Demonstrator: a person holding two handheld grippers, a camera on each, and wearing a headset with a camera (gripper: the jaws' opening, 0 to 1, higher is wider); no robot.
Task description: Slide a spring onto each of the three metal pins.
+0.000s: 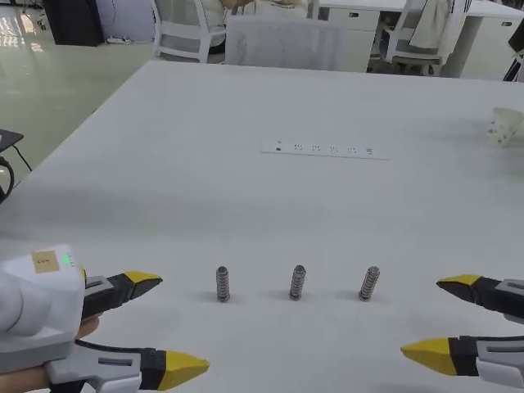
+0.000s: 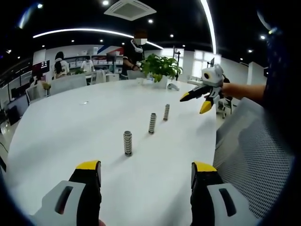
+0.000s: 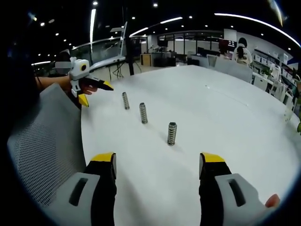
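Nearest the person, the left tongs [image 1: 183, 322] hang low over the near left of the white table [image 1: 188, 172], their yellow-tipped jaws spread wide with nothing between them. In the left gripper view the same left tongs [image 2: 146, 165] show a broad gap of bare tabletop between the two tips. The right tongs [image 1: 420, 317] sit at the near right, likewise gaping and empty, and the right gripper view shows the right tongs [image 3: 157, 157] just as wide apart. Each pair faces inward toward the other across the row of springs, well apart from it.

Between them, a little farther in, three springs stand upright in a straight left-to-right row, evenly spaced and not touching one another: the left spring [image 1: 223, 284], the middle spring [image 1: 297, 282] and the right spring [image 1: 369, 283]. The coils hide whatever is inside them, so I cannot make out the pins themselves. From the left tongs' side the left spring [image 2: 127, 143] is the closest; from the right side the right spring [image 3: 172, 133] is.

Farther back, near the middle of the table, a flat white power strip [image 1: 323, 149] lies crosswise. Toward the far right edge rests a small white object [image 1: 505, 127], too blurred to identify. Beyond the table's far edge stands a grey mesh chair [image 1: 282, 41]
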